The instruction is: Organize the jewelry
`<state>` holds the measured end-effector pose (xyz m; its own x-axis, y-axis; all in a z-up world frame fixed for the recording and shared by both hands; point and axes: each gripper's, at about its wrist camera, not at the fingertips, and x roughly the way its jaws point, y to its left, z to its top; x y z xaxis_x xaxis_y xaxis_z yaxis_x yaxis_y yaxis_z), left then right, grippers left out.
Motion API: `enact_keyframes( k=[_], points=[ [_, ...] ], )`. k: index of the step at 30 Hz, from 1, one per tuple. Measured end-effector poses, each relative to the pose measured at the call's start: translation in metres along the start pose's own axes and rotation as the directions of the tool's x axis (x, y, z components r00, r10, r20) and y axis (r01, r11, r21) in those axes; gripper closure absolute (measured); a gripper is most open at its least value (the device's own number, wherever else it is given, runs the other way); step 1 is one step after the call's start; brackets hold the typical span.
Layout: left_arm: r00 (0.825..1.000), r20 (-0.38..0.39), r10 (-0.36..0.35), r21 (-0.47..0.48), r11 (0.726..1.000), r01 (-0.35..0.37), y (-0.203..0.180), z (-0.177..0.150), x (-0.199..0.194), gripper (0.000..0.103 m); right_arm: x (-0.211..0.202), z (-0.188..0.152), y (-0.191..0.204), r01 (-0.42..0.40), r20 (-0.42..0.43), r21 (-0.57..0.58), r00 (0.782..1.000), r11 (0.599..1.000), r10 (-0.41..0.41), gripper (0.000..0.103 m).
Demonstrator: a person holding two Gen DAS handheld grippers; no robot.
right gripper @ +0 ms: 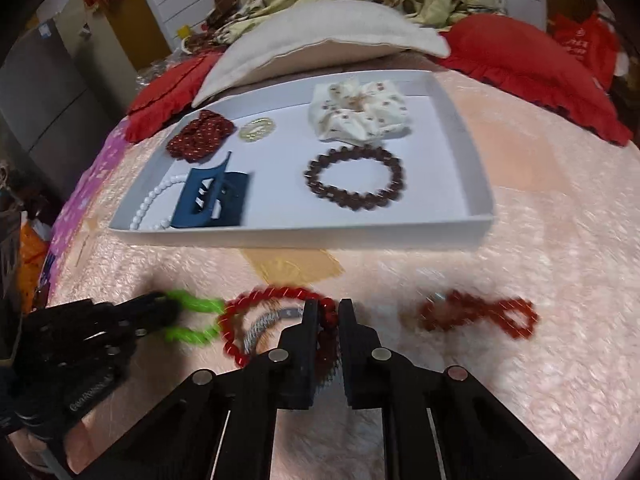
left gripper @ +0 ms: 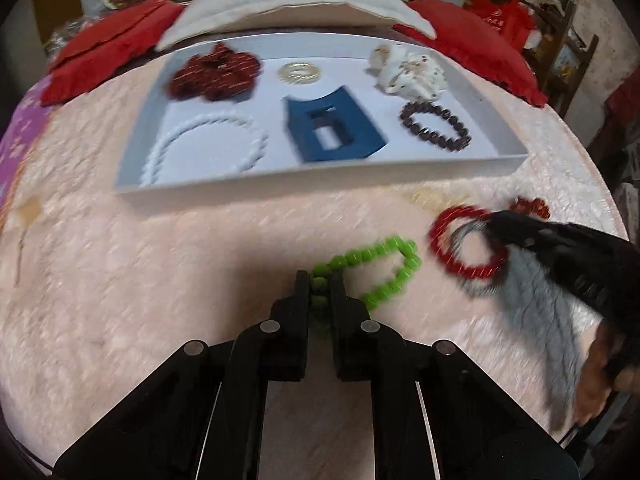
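My left gripper (left gripper: pixel 320 286) is shut on a green bead bracelet (left gripper: pixel 380 268) on the pink bedspread; it also shows in the right wrist view (right gripper: pixel 196 316). My right gripper (right gripper: pixel 329 312) is shut on a red bead bracelet (right gripper: pixel 272 294), also seen in the left wrist view (left gripper: pixel 452 260). A grey bangle (right gripper: pixel 264 326) lies inside the red loop. An orange-red bead strand (right gripper: pixel 480 314) lies to the right. The white tray (left gripper: pixel 320 190) holds a white bead necklace (left gripper: pixel 208 144), a blue hair claw (left gripper: pixel 332 128), a dark bead bracelet (left gripper: pixel 436 126) and scrunchies.
A white pillow (left gripper: pixel 296 4) and red cushions (left gripper: pixel 472 40) lie behind the tray. A tan patch (right gripper: pixel 292 266) marks the bedspread before the tray. The bed edge drops off at left, with clutter beyond.
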<state>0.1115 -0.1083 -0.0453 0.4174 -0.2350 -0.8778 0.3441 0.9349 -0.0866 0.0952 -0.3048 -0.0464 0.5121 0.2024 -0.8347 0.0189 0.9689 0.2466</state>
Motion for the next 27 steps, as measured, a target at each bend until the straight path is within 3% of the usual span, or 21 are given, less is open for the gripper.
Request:
enact_keyframes(
  k=[6, 13, 17, 21, 27],
  points=[
    [1.0, -0.013, -0.021, -0.076, 0.997, 0.02, 0.026, -0.037, -0.025, 0.095, -0.04, -0.042, -0.025, -0.01, 0.018, 0.068, 1.0, 0.998, 0.009, 0.094],
    [0.999, 0.001, -0.052, -0.119, 0.992, 0.051, 0.03, -0.075, -0.049, 0.095, -0.064, -0.094, -0.038, 0.004, -0.021, 0.119, 1.0, 0.993, -0.001, 0.094],
    [0.999, 0.047, -0.023, -0.113, 0.993, 0.028, 0.032, -0.083, -0.071, 0.095, -0.074, -0.105, -0.045, 0.012, -0.011, 0.151, 1.0, 0.988, -0.01, 0.093],
    [0.998, 0.069, -0.013, -0.131, 0.991, 0.022, 0.04, -0.084, -0.082, 0.095, -0.079, -0.108, -0.051, 0.016, 0.008, 0.178, 1.0, 0.984, -0.018, 0.08],
    [0.997, 0.062, -0.043, -0.157, 0.986, 0.052, 0.045, -0.089, -0.082, 0.094, -0.089, -0.111, -0.05, 0.043, 0.032, 0.154, 0.998, 0.987, -0.049, 0.077]
  ],
)
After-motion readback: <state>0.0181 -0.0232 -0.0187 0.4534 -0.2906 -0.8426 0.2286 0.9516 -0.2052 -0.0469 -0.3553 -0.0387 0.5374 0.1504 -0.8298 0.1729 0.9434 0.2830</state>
